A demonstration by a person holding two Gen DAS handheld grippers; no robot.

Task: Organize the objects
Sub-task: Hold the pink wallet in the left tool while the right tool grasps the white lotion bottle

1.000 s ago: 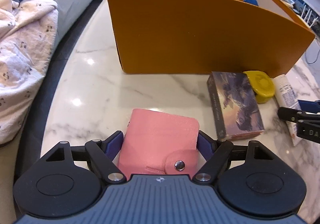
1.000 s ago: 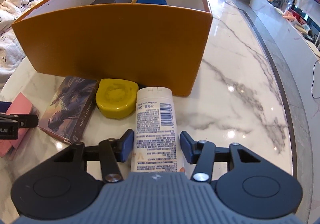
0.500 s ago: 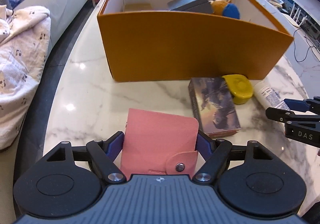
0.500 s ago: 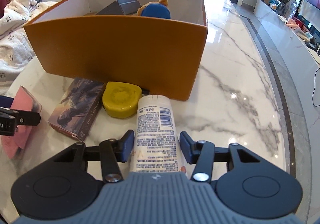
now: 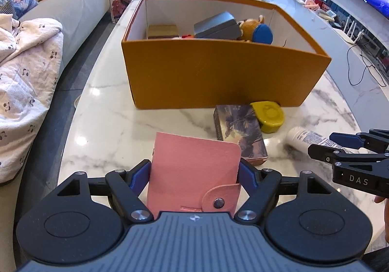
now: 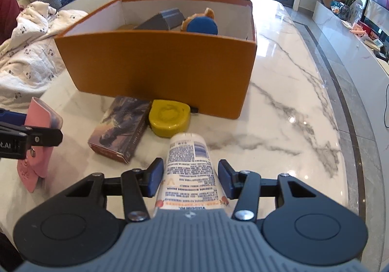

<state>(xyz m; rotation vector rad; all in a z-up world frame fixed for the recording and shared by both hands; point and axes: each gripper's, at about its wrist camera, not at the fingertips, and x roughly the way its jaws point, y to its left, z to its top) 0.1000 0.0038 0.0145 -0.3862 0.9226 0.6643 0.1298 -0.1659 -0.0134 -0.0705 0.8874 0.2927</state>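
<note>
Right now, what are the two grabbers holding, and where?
The left gripper pinches the pink wallet by its side edges near the snap. The right gripper squeezes the white tube across its middle.

From my left wrist camera, white letters "DAS" stand on the black body of the right gripper point(image 5: 340, 145), off to the right of my left tongs. From my right wrist camera, the white tube point(image 6: 189, 174) between the right tongs carries dense blue print too small to read.

Bright daylight, tabletop point(image 6: 279, 106) glare, fisheye-bent edges
</note>
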